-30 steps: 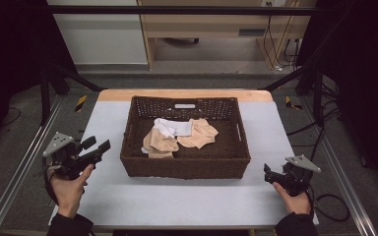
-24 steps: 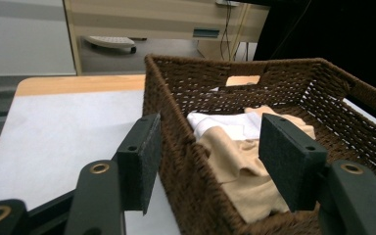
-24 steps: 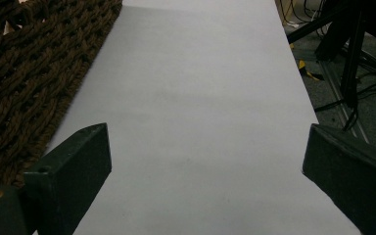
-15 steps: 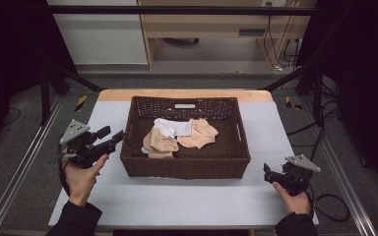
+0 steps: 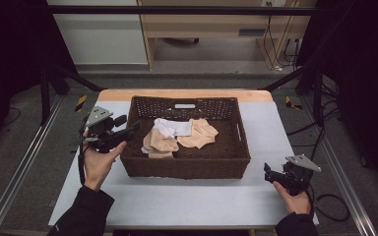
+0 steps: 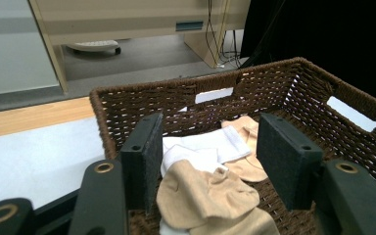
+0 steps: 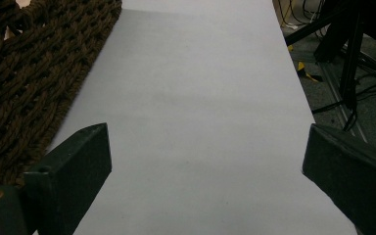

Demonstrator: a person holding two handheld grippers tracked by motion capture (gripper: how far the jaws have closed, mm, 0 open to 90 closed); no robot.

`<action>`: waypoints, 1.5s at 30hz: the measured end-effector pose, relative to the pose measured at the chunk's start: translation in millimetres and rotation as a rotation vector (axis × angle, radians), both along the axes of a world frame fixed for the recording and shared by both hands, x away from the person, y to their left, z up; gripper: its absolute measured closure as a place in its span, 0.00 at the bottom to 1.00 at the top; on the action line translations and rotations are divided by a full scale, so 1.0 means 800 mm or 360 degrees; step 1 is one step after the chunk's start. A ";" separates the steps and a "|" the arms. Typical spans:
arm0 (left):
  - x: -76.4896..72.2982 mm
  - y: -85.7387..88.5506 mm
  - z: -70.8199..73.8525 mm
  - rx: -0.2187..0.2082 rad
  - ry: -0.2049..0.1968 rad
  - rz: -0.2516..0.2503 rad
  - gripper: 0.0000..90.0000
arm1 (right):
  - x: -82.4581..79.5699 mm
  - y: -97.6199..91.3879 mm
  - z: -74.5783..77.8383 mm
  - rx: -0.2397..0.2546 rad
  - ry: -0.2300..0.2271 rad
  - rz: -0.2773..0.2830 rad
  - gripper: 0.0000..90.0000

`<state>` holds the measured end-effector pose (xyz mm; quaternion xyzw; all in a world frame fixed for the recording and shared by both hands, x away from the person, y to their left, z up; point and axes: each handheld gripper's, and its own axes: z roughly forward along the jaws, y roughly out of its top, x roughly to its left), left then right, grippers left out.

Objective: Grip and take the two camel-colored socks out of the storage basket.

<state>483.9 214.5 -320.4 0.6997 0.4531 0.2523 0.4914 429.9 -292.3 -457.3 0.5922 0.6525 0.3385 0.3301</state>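
Observation:
A brown wicker basket (image 5: 187, 164) stands mid-table and holds two beige socks (image 5: 160, 142) (image 5: 200, 133) and a white sock (image 5: 173, 127). My left gripper (image 5: 133, 129) hovers at the basket's left rim, open, its tips pointing in over the edge. In the left gripper view, the left gripper (image 6: 213, 164) has its jaws apart with nothing between them. Just beyond and below them lie the near beige sock (image 6: 210, 196) and the white sock (image 6: 205, 147). My right gripper (image 5: 268, 172) rests at the table's front right, open; in the right gripper view the right gripper (image 7: 205, 171) frames bare tabletop.
The white table top (image 5: 275, 128) has free room on both sides of the basket and in front of it. The basket's woven side (image 7: 24, 73) lies to the left of the right gripper. Metal rails and dark frame legs flank the table; cables lie on the floor at right.
My left gripper has moved forward and right, from the table's left front up to the basket's left rim. The right gripper has stayed put.

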 end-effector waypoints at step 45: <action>0.110 -0.073 -0.087 0.0285 0.0230 0.0046 0.48 | 0.002 -0.003 0.002 0.0009 -0.0015 -0.0014 0.05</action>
